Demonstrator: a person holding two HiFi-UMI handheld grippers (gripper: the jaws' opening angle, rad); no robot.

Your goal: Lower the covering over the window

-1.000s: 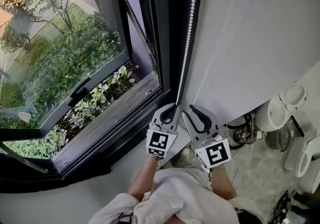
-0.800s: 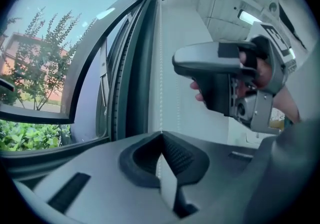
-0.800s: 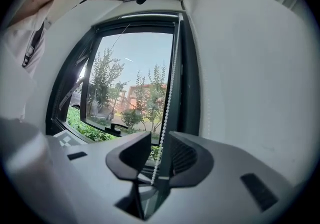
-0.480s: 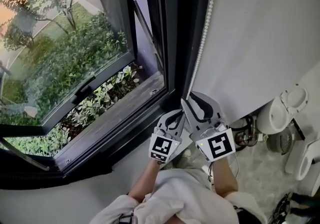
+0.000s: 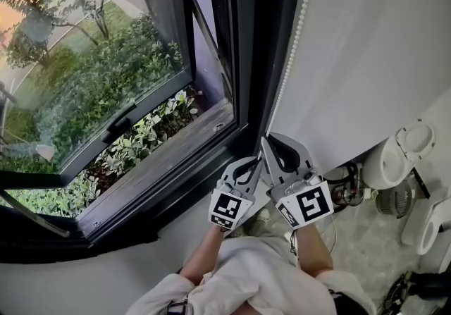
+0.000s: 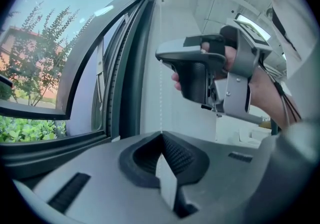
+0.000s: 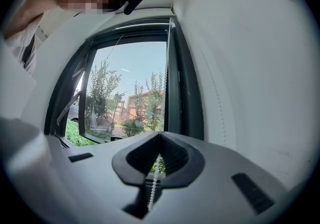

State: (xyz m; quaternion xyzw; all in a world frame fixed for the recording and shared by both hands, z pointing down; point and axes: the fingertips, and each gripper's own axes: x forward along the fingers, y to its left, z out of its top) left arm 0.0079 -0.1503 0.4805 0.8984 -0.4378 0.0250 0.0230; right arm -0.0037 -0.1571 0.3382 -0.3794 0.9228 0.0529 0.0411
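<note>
Bead chain [image 7: 152, 184] hangs pinched in the clenched right claw [image 7: 160, 134] (left claw [image 6: 161, 133] clamps it too).

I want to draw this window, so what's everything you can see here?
White bead chain: one, white, hanging beside the window frame and running down to both tools.
Dark metal window frame: one, black, in the centre, its pane open.
Green leafy bushes: many, green, outside below the window.
White flat surface: one, white, right of the frame; wall or blind, cannot tell.
White rounded appliances: several, white, on the floor at right.
Person's white shirt: one, white, bottom centre.
Left tool: one, grey, shut on the chain.
Right tool: one, grey, shut on the chain, beside the left tool.
</note>
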